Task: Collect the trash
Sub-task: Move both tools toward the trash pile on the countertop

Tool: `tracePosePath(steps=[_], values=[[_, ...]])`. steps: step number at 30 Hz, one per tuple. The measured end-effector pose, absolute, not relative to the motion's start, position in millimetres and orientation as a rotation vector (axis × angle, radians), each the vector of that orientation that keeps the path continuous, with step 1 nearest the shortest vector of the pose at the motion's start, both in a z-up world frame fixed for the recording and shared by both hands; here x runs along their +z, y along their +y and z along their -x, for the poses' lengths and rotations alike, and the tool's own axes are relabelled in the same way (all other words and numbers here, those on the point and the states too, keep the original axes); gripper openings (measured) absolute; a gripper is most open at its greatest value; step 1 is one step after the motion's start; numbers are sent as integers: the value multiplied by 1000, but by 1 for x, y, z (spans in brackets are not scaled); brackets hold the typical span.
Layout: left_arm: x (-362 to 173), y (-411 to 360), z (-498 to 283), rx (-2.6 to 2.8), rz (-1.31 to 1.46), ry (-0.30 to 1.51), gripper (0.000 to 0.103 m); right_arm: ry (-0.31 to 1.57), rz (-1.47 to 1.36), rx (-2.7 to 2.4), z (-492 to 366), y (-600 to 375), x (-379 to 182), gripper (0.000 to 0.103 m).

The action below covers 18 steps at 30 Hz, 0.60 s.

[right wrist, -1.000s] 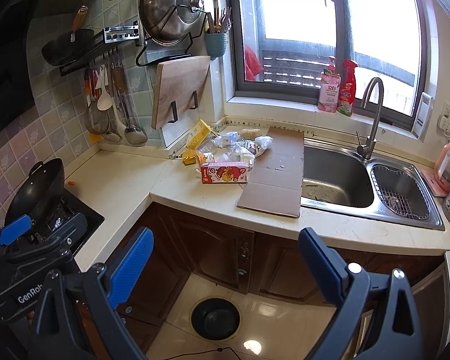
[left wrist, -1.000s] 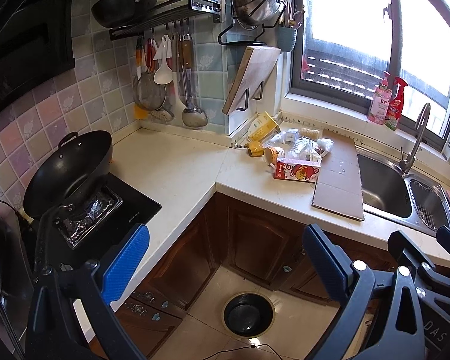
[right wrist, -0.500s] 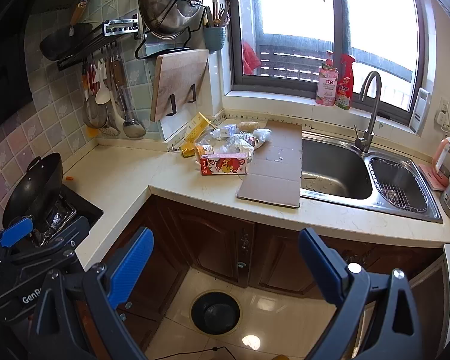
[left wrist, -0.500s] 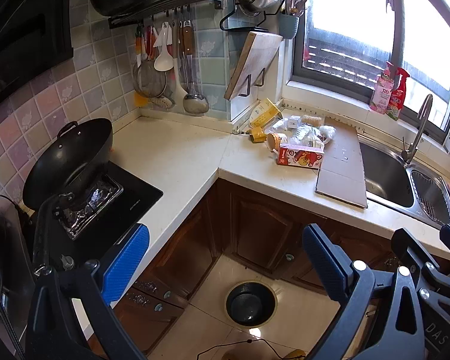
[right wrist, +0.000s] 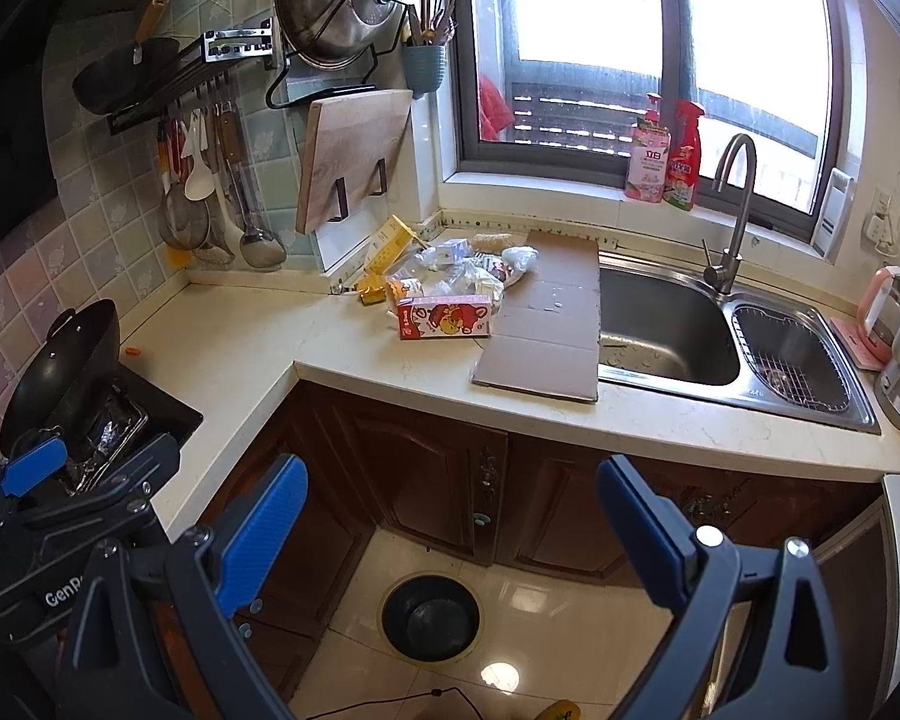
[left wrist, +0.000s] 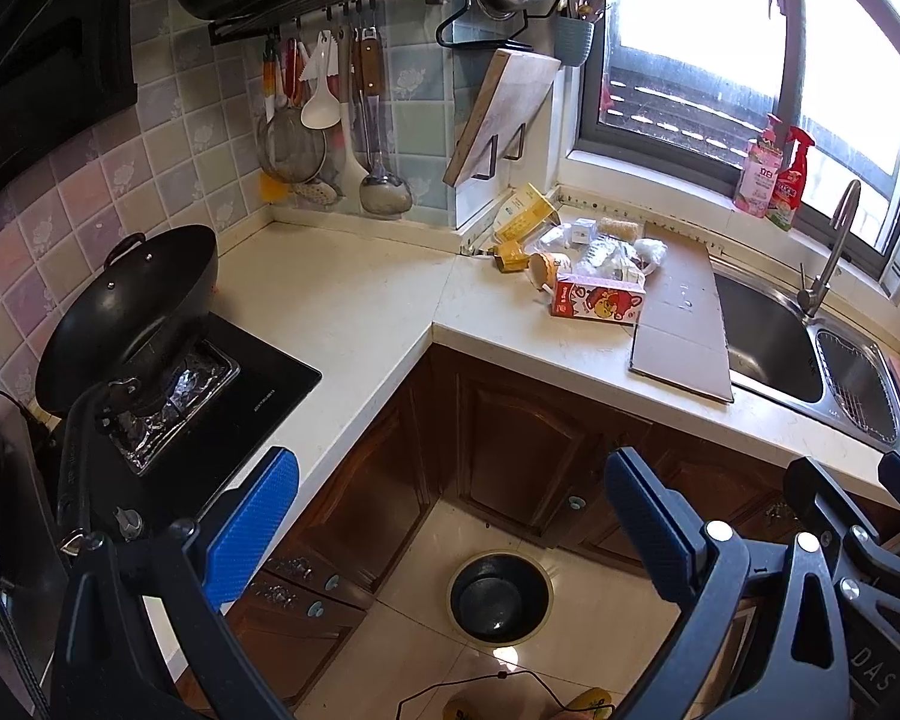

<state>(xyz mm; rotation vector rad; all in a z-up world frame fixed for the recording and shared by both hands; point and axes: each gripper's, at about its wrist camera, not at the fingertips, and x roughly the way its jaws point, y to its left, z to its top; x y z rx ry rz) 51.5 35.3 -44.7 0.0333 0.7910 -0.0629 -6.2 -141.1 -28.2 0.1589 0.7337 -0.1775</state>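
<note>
left gripper (left wrist: 450,516): jaws wide apart, nothing held | right gripper (right wrist: 450,516): jaws wide apart, nothing held | trash pile (right wrist: 450,279): on counter (right wrist: 342,354) at 12 o'clock, red carton (right wrist: 444,316) in front, touching cardboard sheet (right wrist: 546,324) beside sink (right wrist: 666,330) | bin (right wrist: 431,618): on floor at 6 o'clock, between both grippers' fingers

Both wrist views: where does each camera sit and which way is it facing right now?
Left wrist: on the left hand-held gripper, open, aimed at the counter corner; the right hand-held gripper's body shows at lower right.
Right wrist: on the right hand-held gripper, open, facing the sink; the left gripper's body shows at lower left.
Shared: trash pile, cardboard sheet, floor bin.
</note>
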Motion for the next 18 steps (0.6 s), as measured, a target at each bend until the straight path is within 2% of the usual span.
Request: tracePosePath(steps=[18], values=[[-47,42,-74,-64,-29,813,101,765,-163,-175,-10,-133,-28,98]])
